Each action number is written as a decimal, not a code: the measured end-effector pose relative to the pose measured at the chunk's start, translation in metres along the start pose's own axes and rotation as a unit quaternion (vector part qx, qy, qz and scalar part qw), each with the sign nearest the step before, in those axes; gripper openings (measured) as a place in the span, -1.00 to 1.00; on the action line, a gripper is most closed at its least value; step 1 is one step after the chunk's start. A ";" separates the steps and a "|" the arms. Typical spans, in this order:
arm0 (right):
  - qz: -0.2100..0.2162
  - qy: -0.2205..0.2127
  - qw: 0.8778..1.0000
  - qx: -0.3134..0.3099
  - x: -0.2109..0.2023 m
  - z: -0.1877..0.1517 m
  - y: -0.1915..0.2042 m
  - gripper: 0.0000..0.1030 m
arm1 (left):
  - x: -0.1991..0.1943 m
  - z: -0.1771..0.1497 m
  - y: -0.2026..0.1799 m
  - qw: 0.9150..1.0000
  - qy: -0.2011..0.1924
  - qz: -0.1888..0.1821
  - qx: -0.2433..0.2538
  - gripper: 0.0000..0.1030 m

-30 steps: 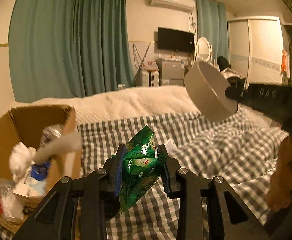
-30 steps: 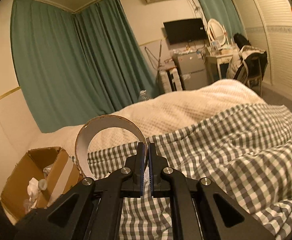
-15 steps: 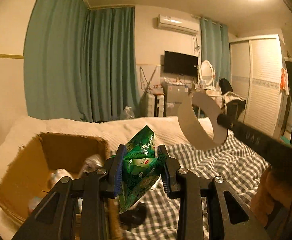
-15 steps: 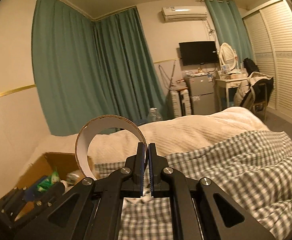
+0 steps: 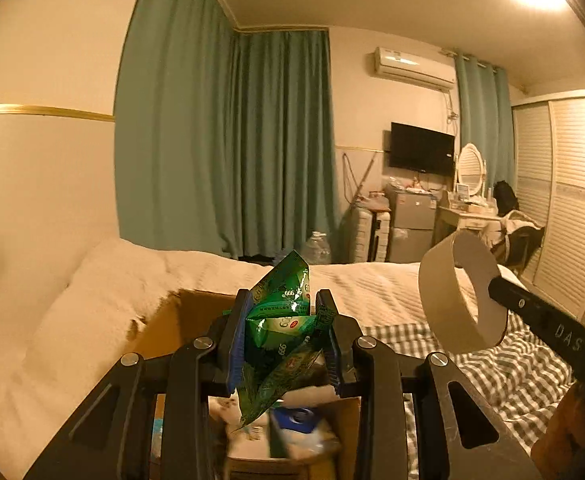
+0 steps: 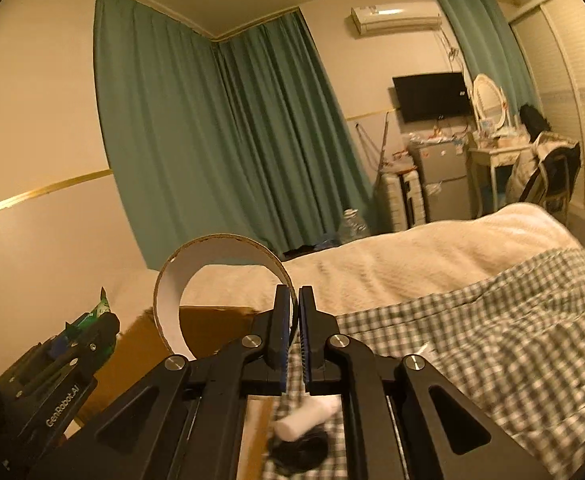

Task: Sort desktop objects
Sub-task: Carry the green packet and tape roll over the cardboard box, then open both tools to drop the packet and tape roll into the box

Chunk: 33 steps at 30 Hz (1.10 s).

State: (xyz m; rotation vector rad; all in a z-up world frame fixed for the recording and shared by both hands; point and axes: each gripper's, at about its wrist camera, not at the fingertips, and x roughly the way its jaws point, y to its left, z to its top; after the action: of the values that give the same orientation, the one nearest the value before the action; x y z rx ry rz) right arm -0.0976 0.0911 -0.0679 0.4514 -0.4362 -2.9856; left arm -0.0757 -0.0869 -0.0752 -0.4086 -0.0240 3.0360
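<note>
The green snack packet (image 5: 280,332) is crumpled foil with white print and a red-and-white logo, creased into sharp folds, one corner sticking up at 12 o'clock and a tail hanging down at 6. The cardboard ring (image 6: 216,280) is a wide, thin-walled band, pale inside and brown along its edge; in the left wrist view (image 5: 458,294) it hangs in the air at 3 o'clock.

Below the packet sits an open cardboard box (image 5: 196,316) on the bed, holding white tissue-like items and something blue, blurred. A cream blanket (image 5: 92,320) lies at 9 o'clock and a checked quilt (image 6: 492,340) at 4 o'clock. On the quilt under the right claw lie a white roll (image 6: 306,420) and a dark object, too blurred to identify. Teal curtains (image 5: 220,140), a wall TV (image 5: 422,153) and a dressing table (image 6: 492,152) stand beyond.

The left claw (image 5: 282,336) is clamped on the packet, its blue pads pressing both sides, directly above the box. The right claw (image 6: 294,332) is pinched on the ring's wall at the ring's 4 o'clock, the ring standing up to the claw's 10 o'clock, beside the box's far edge.
</note>
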 end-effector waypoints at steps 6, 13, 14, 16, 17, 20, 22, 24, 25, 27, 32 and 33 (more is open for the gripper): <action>0.016 0.017 1.000 0.006 0.020 -0.006 0.018 -0.89 | 0.004 0.002 0.025 1.000 -0.002 0.027 -0.004 -0.36; 0.043 0.040 0.998 -0.016 0.045 -0.024 0.046 -0.90 | 0.026 -0.008 0.050 0.998 0.024 0.045 -0.027 -0.36; 0.047 0.046 0.998 -0.021 0.049 -0.027 0.051 -0.90 | 0.028 -0.010 0.049 0.998 0.027 0.047 -0.028 -0.36; 0.058 0.063 0.996 -0.037 0.061 -0.036 0.059 -0.90 | 0.036 -0.014 0.053 0.997 0.037 0.057 -0.025 -0.36; 0.059 0.071 0.995 -0.045 0.066 -0.040 0.063 -0.90 | 0.042 -0.017 0.054 0.997 0.045 0.062 -0.018 -0.36; 0.066 0.092 0.991 -0.075 0.078 -0.053 0.073 -0.90 | 0.058 -0.027 0.060 0.994 0.072 0.080 -0.005 -0.36; 0.069 0.108 0.987 -0.094 0.088 -0.060 0.077 -0.90 | 0.065 -0.031 0.065 0.993 0.082 0.085 -0.008 -0.36; 0.072 0.130 0.983 -0.106 0.100 -0.067 0.079 -0.90 | 0.070 -0.033 0.069 0.992 0.094 0.079 -0.017 -0.36; 0.073 0.140 0.982 -0.107 0.105 -0.071 0.079 -0.90 | 0.071 -0.033 0.071 0.992 0.097 0.074 -0.024 -0.36; 0.071 0.162 0.978 -0.107 0.114 -0.080 0.076 -0.89 | 0.071 -0.034 0.071 0.992 0.102 0.074 -0.029 -0.25; 0.073 0.166 0.977 -0.116 0.112 -0.084 0.073 -0.26 | 0.065 -0.033 0.065 0.990 0.100 0.095 -0.019 0.34; 0.072 0.161 0.977 -0.119 0.109 -0.082 0.073 -0.10 | 0.064 -0.032 0.065 0.990 0.098 0.096 -0.017 0.42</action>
State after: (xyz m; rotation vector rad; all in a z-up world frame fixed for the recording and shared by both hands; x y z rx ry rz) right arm -0.1731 -0.0146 -0.1522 0.8185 -0.0760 -2.7079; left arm -0.1337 -0.1468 -0.1250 -0.7521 -0.0265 3.1702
